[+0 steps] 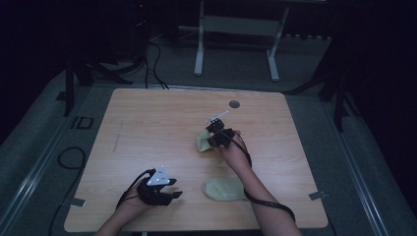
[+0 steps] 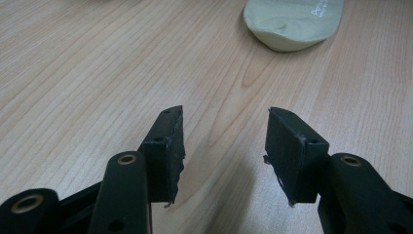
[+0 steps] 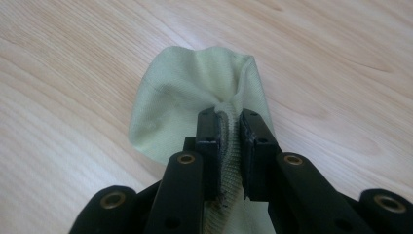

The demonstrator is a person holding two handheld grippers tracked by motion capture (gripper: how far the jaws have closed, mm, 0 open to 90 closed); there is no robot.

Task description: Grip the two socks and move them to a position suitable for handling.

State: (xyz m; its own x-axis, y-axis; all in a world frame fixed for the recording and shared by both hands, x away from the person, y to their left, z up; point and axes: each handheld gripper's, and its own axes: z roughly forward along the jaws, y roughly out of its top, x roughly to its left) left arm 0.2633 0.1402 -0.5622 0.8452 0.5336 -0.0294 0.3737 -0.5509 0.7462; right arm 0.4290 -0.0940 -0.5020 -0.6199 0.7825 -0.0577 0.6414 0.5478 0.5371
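Two pale green socks lie on the wooden table [image 1: 162, 123]. My right gripper [image 1: 215, 136] [image 3: 229, 131] is shut on the cuff of the far sock [image 1: 202, 141] [image 3: 190, 92], whose cloth bunches between the pads while its toe end hangs down to the tabletop. The near sock [image 1: 223, 189] [image 2: 292, 24] lies flat by the front edge, beside the right forearm. Low over the front left of the table, my left gripper [image 1: 172, 194] [image 2: 225, 146] is open with nothing between its fingers; the near sock lies ahead of it.
A round grey grommet [image 1: 234, 104] sits in the table's far edge. A white desk frame [image 1: 236, 34] stands on the floor beyond the table. Black cables [image 1: 69, 157] run over the floor at the left.
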